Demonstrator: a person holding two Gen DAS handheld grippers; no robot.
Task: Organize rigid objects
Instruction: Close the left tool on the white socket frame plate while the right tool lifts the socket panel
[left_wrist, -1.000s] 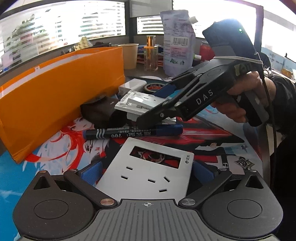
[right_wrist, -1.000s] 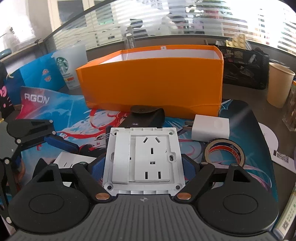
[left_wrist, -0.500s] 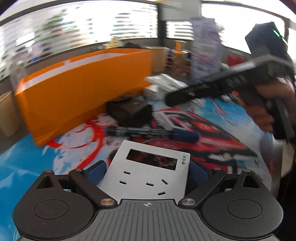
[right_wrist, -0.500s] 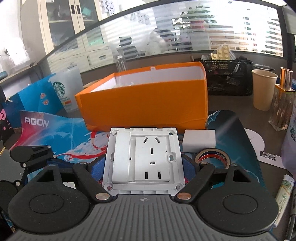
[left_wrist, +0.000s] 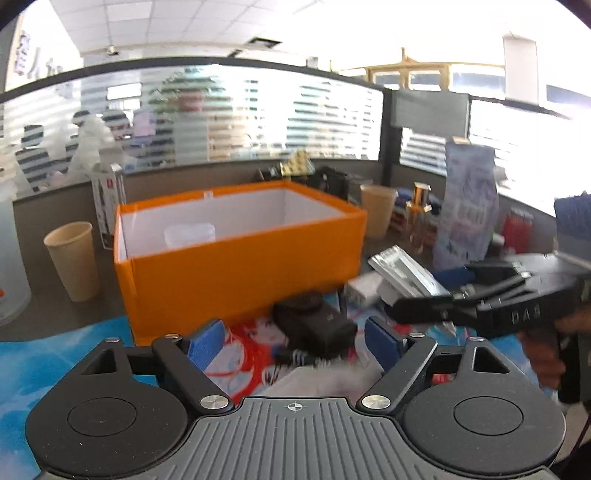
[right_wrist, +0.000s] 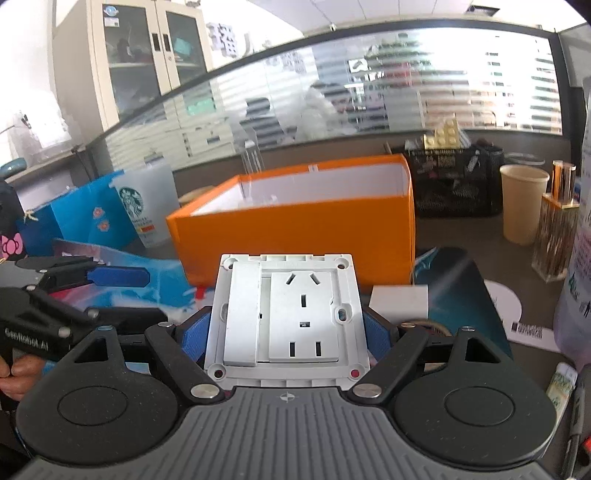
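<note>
My right gripper (right_wrist: 288, 321) is shut on a white wall socket (right_wrist: 288, 314) and holds it above the mat, in front of the orange box (right_wrist: 295, 229). From the left wrist view that gripper (left_wrist: 424, 295) and the socket (left_wrist: 402, 269) hang at the right of the box (left_wrist: 240, 266). My left gripper (left_wrist: 293, 339) is raised and its jaws are closing. A silver faceplate (left_wrist: 321, 380) shows blurred low between its fingers, with a gap to the left pad (left_wrist: 207, 343). A black pouch (left_wrist: 314, 325) and a marker tip (left_wrist: 291, 356) lie ahead.
A clear tub (left_wrist: 190, 232) sits inside the box. A white adapter block (right_wrist: 399, 299) and a tape roll (right_wrist: 424, 326) lie on the printed mat. Paper cups (left_wrist: 72, 258) (right_wrist: 522, 203), a Starbucks cup (right_wrist: 147, 206), a mesh organiser (right_wrist: 454, 184) and a perfume bottle (right_wrist: 557, 229) surround it.
The left gripper rose and tipped up, so the faceplate slid to the bottom of its view and the box's inside shows; its jaws narrowed. The right gripper lifted the socket a little higher.
</note>
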